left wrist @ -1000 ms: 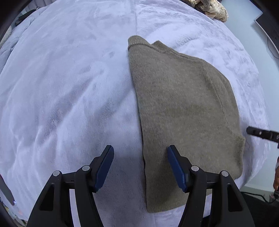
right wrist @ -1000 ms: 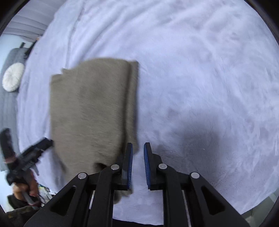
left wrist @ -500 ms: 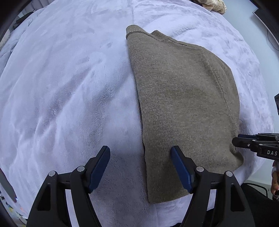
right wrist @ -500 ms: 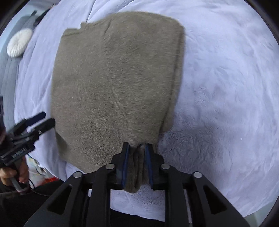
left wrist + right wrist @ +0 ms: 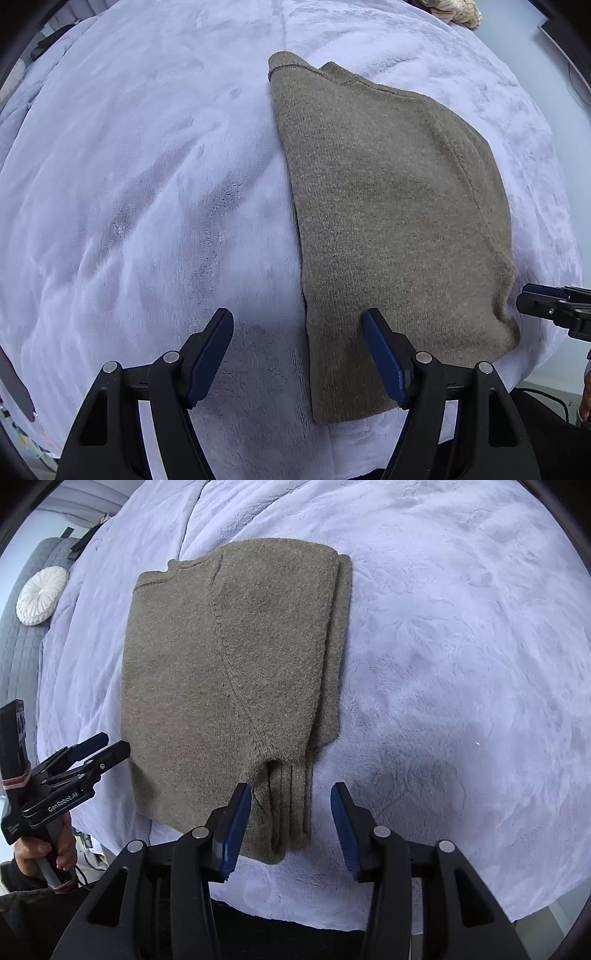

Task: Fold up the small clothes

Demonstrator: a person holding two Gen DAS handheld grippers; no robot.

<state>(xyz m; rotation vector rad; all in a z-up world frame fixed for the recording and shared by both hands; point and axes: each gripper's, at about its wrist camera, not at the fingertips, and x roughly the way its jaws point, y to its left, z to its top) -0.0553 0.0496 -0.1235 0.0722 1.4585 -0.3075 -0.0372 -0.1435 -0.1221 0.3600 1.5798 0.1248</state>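
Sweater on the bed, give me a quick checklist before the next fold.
1. Right gripper let go of the ribbed cuff: ok, jaws have just been opening, pads off it.
2. Left gripper open over the sweater left edge: ok.
3. Sleeve folded over the body: ok.
4. Sweater lying flat on the blanket: ok.
5. Hidden layers smooth underneath: cannot tell.

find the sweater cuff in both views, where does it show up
Left wrist: the ribbed cuff itself can't be made out; the brown sweater fills the centre right, its near edge by the right gripper.
Right wrist: cuff at bottom centre, lying loose between the right gripper's open fingers.
Shared landmark: the sweater's neckline, at the far end in both.
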